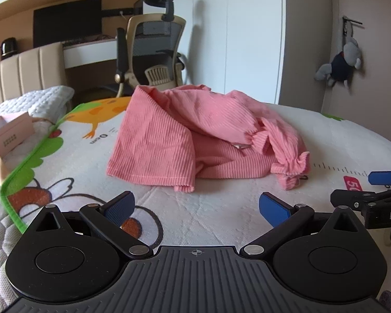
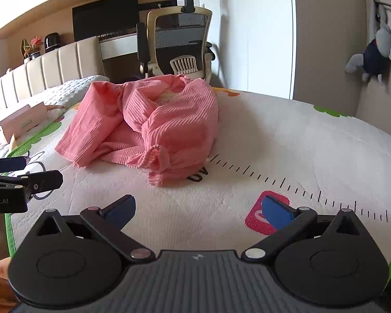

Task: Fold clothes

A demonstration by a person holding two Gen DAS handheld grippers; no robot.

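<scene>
A pink ribbed garment [image 1: 195,140] lies crumpled in a heap on the printed white blanket [image 1: 200,208], with one ruffled sleeve cuff [image 1: 292,169] trailing toward me at its right. The same pink garment [image 2: 148,127] sits left of centre in the right wrist view. My left gripper [image 1: 196,207] is open, low over the blanket, a short way in front of the heap and holding nothing. My right gripper [image 2: 198,210] is open too, empty, just short of the garment's near cuff [image 2: 159,167]. Each gripper shows at the edge of the other's view.
A pink box [image 1: 7,135] lies at the bed's left by a quilted pillow [image 1: 39,99]. Behind the bed stand an office chair [image 1: 153,49], a desk with a dark monitor [image 1: 67,23] and a padded headboard [image 1: 23,70]. A plush toy [image 1: 341,62] hangs on the right wall.
</scene>
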